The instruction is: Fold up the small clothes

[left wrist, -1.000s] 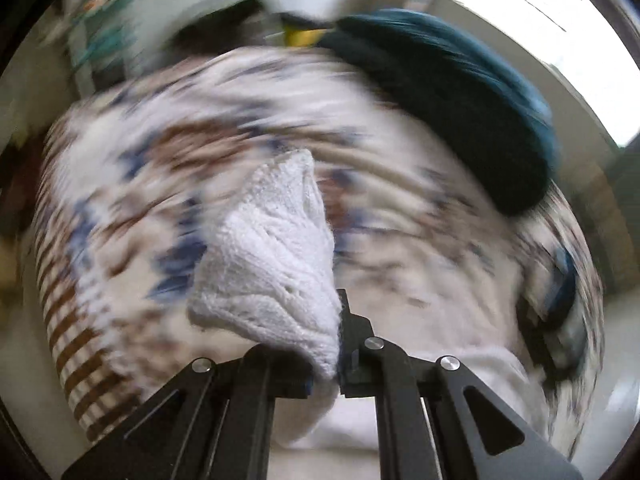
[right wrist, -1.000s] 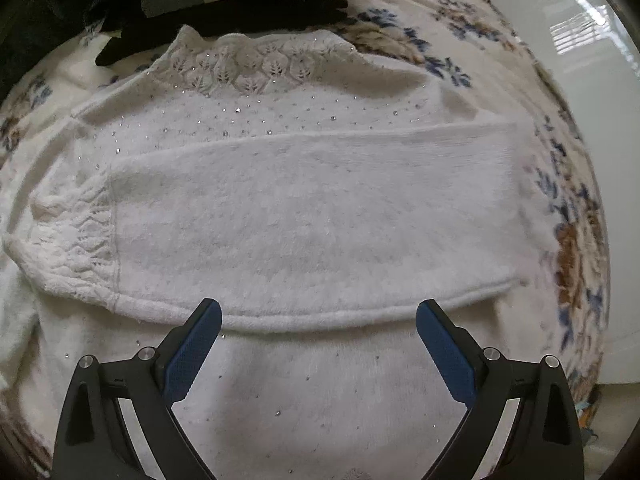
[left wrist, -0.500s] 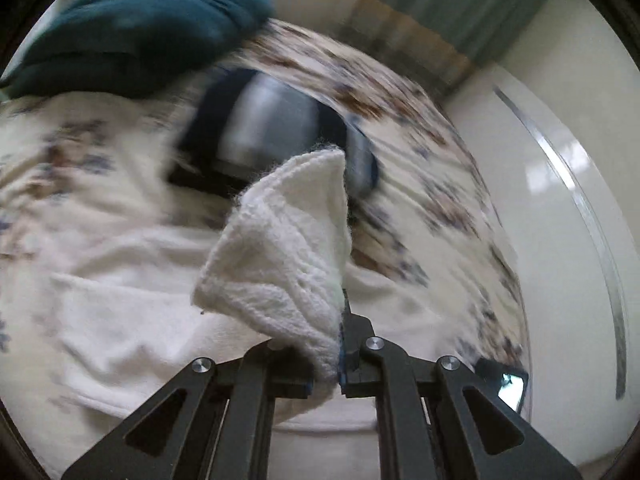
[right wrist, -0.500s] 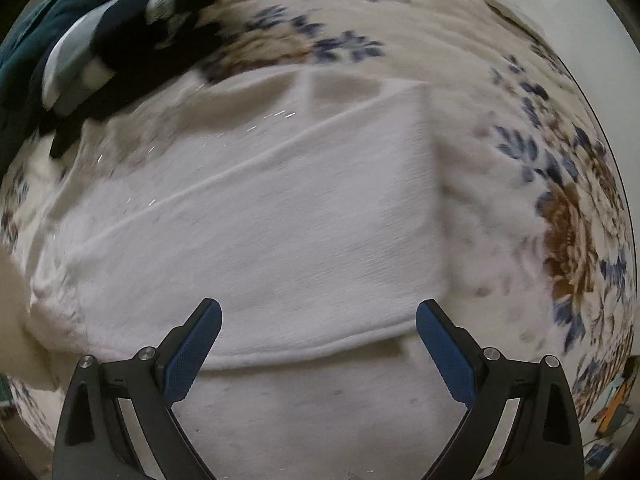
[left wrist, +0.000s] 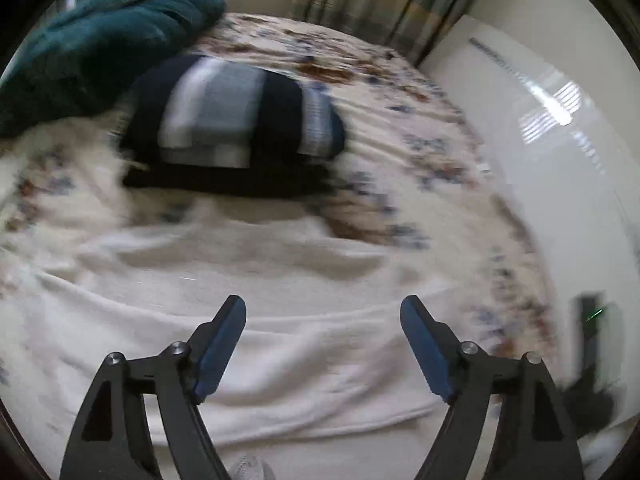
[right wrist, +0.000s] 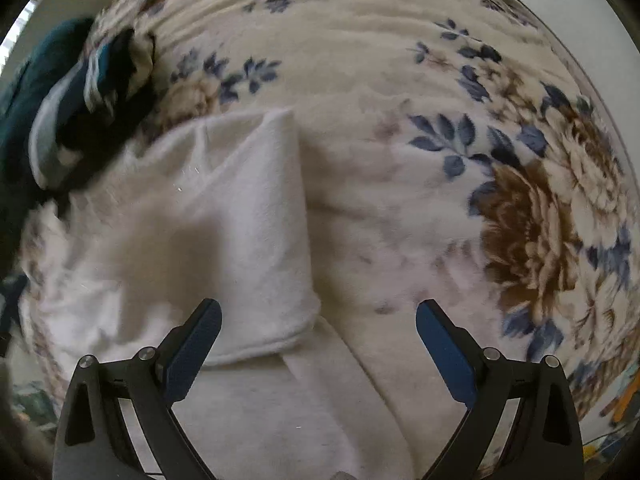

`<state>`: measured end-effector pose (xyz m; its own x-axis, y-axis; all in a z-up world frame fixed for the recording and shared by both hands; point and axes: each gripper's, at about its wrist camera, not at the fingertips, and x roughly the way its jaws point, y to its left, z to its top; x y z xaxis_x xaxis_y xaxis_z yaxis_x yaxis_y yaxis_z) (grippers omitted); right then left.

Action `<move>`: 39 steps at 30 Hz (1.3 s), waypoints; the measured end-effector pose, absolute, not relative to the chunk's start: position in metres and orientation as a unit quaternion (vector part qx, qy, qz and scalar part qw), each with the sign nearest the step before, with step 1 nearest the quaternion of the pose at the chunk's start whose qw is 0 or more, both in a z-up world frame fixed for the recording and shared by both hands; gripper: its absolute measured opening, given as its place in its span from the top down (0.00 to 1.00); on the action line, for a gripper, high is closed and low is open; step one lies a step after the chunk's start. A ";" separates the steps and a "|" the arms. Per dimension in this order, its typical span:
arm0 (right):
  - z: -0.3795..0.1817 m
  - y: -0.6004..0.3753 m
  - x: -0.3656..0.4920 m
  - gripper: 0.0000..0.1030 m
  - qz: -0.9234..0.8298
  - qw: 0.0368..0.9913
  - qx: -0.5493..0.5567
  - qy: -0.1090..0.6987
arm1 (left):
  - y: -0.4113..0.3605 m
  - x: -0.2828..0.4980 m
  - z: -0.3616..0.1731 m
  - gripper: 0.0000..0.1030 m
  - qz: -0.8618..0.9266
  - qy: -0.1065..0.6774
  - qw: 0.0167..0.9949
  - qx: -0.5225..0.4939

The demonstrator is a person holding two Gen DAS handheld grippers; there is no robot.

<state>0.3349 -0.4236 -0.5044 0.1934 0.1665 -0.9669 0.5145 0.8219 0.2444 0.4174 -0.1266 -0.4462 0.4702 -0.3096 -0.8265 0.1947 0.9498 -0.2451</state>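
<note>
A white knit sweater [left wrist: 280, 320] lies flat on a floral blanket [left wrist: 420, 160], its sleeves folded across the body. My left gripper [left wrist: 323, 344] is open and empty just above the sweater. In the right wrist view the sweater [right wrist: 224, 216] shows a folded sleeve edge running down the middle. My right gripper [right wrist: 319, 340] is open and empty over the sweater's right edge, its left finger above the folded sleeve.
A folded stack of navy, grey and white clothes [left wrist: 232, 120] lies behind the sweater, also in the right wrist view [right wrist: 88, 104]. A teal garment [left wrist: 100, 40] lies beyond it. The floral blanket [right wrist: 520, 200] stretches to the right. A white wall [left wrist: 560, 160] borders the bed.
My left gripper has let go of the white sleeve cuff and opened. Both grippers have swung to the right over the sweater.
</note>
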 end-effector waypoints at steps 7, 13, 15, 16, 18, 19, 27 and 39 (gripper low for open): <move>-0.523 -0.399 0.377 0.04 -0.045 0.698 0.349 0.624 | 0.015 0.416 -0.486 0.12 -0.010 0.544 0.837 -0.051; -0.550 -0.352 0.404 0.90 -0.060 0.703 0.246 0.665 | 0.088 0.400 -0.497 0.11 0.073 0.555 0.824 -0.086; -0.527 -0.345 0.402 0.91 -0.074 0.741 0.208 0.635 | 0.095 0.398 -0.497 0.11 0.082 0.553 0.824 -0.097; -0.515 -0.346 0.399 0.91 -0.081 0.754 0.193 0.622 | 0.094 0.398 -0.497 0.11 0.082 0.552 0.824 -0.101; -0.505 -0.356 0.396 0.91 -0.102 0.762 0.191 0.611 | 0.090 0.401 -0.502 0.11 0.079 0.554 0.822 -0.103; -0.503 -0.364 0.395 0.91 -0.115 0.759 0.194 0.611 | 0.088 0.406 -0.506 0.11 0.076 0.556 0.821 -0.104; -0.527 -0.395 0.398 0.91 -0.148 0.731 0.174 0.643 | 0.060 0.453 -0.549 0.12 0.072 0.585 0.808 -0.027; -0.514 -0.358 0.397 0.43 -0.097 0.751 0.110 0.643 | 0.072 0.449 -0.551 0.11 0.054 0.583 0.811 -0.017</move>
